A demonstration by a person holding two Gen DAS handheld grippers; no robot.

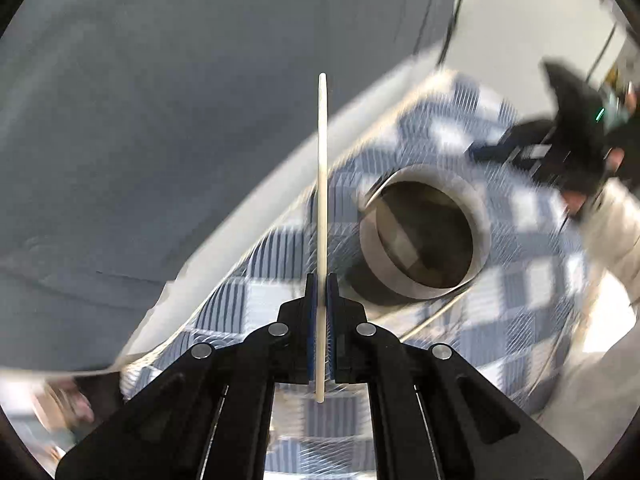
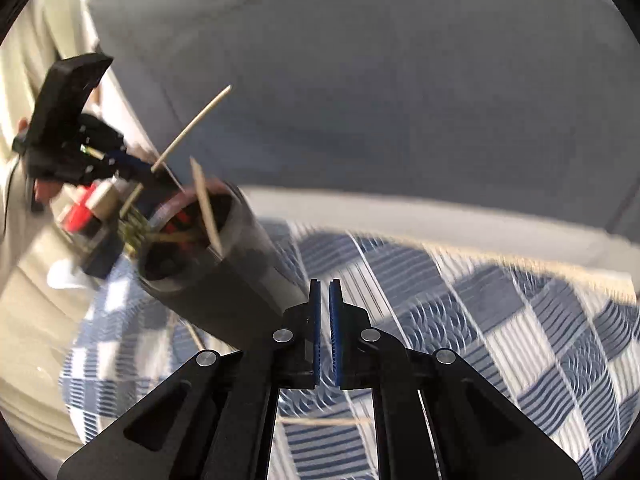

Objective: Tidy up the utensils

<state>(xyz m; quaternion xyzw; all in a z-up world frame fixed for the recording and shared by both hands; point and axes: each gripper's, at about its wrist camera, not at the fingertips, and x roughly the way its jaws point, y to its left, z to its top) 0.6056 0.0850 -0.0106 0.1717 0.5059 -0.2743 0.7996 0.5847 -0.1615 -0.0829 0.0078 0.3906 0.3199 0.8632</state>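
My left gripper (image 1: 321, 280) is shut on a thin cream-coloured flat utensil (image 1: 322, 184) that stands straight up out of the jaws, above the table. A grey cylindrical utensil holder (image 1: 424, 236) stands to its right on the checked cloth, its mouth open towards the camera. In the right wrist view the holder (image 2: 240, 264) is to the left of my right gripper (image 2: 324, 286), whose jaws are nearly closed with a narrow gap and nothing between them. A flat wooden piece (image 2: 205, 204) stands in the holder. The left gripper (image 2: 132, 168) hovers by the holder's mouth with the stick (image 2: 192, 128).
A blue-and-white checked cloth (image 1: 260, 280) covers the table; its far edge (image 2: 440, 208) meets a grey wall. A thin wooden stick (image 2: 320, 421) lies on the cloth under my right gripper. Red and dark items (image 2: 86, 212) sit behind the holder. The person's pale sleeve (image 1: 612, 232) is at right.
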